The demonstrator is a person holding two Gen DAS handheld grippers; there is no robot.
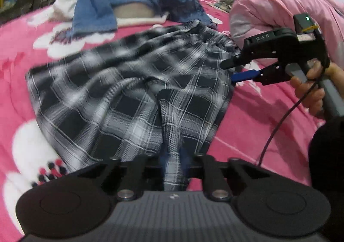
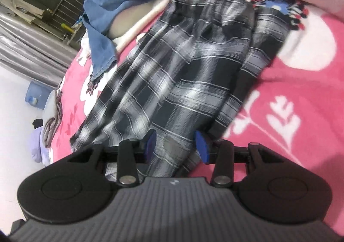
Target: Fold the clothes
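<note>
One plaid garment (image 1: 133,89), black, grey and white, lies spread across the middle of the left wrist view on a pink bed cover (image 1: 258,125) printed with white flowers. The same garment (image 2: 178,78) fills the centre of the right wrist view, running from the upper middle down to the lower middle of the frame.

Two grippers show. The left gripper (image 1: 175,168), at the bottom centre of its own view, is pressed together on a narrow bunch of the plaid cloth; the fabric rises out from between its fingers, whose blue pads are blurred and mostly hidden. The right gripper (image 1: 231,70) appears at the right of the left wrist view, held by one hand (image 1: 309,89), with one black finger and one blue-padded finger set a little apart at the garment's right edge. In its own view the right gripper (image 2: 175,146) is spread, its two blue pads (image 2: 202,148) standing on either side of a fold of plaid cloth; whether they touch it cannot be told.

One blue garment (image 1: 129,3) lies crumpled at the upper middle of the left wrist view, over something white. One pink quilt (image 1: 279,7) is bundled at the upper right. One dark cable (image 1: 277,125) hangs below the hand.
</note>
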